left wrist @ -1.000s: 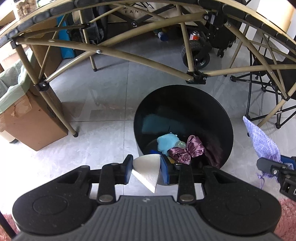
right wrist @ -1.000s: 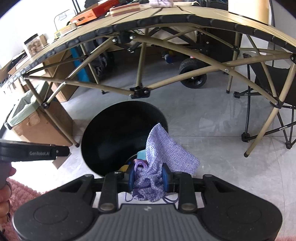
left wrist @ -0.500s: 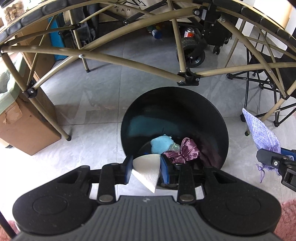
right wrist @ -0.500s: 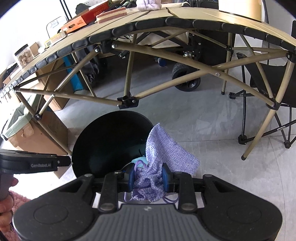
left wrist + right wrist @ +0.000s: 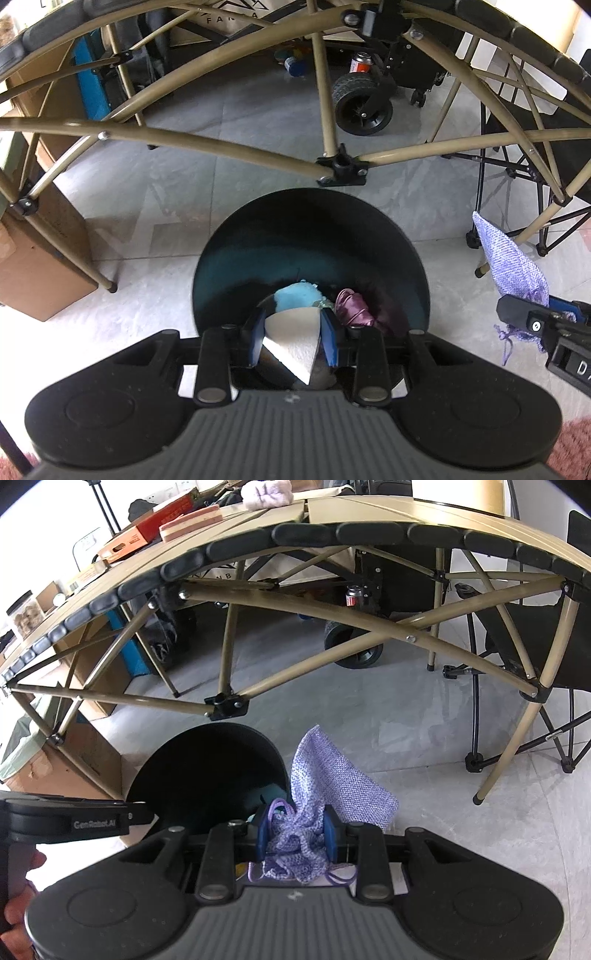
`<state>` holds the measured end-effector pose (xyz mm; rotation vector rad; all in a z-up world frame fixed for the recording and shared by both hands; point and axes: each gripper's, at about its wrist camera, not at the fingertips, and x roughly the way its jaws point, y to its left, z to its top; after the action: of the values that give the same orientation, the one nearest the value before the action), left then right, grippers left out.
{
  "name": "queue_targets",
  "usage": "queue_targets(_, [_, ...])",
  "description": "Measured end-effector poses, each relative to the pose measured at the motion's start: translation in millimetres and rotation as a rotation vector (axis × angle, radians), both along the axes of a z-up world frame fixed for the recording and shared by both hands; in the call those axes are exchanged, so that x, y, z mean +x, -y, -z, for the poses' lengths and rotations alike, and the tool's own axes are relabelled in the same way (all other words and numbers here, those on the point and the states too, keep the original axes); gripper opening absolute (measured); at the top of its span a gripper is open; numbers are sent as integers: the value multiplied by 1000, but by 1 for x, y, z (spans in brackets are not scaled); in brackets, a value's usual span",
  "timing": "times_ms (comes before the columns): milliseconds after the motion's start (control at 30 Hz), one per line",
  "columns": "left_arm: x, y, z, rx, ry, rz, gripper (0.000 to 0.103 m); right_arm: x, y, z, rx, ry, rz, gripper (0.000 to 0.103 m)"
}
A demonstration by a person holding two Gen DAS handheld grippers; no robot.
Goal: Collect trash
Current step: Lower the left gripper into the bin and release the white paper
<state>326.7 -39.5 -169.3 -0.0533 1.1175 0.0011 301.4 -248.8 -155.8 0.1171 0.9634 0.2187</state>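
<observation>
A round black trash bin stands on the floor under the folding table; it also shows in the right wrist view. Inside lie a light blue fluffy item and a shiny purple cloth. My left gripper is shut on a white folded paper and holds it over the bin's near rim. My right gripper is shut on a lilac knitted pouch, to the right of the bin; the pouch also shows in the left wrist view.
A tan folding table frame arches over the bin, with a black joint just behind it. A cardboard box stands at left, a folding chair at right, a wheeled cart behind. Pink rug lies near me.
Both grippers have moved forward and to the left, so the left one is now above the bin's opening. Both grips are unchanged.
</observation>
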Motion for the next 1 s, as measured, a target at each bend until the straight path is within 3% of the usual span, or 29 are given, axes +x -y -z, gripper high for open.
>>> queue_targets(833, [48, 40, 20, -31, -31, -34, 33, 31, 25, 7, 4, 3, 67, 28])
queue_targets(933, [47, 39, 21, -33, -33, -36, 39, 29, 27, 8, 6, 1, 71, 28])
queue_targets(967, [47, 39, 20, -37, -31, -39, 47, 29, 27, 9, 6, 1, 72, 28])
queue_targets(1000, [47, 38, 19, -45, -32, -41, 67, 28, 27, 8, 6, 2, 73, 28])
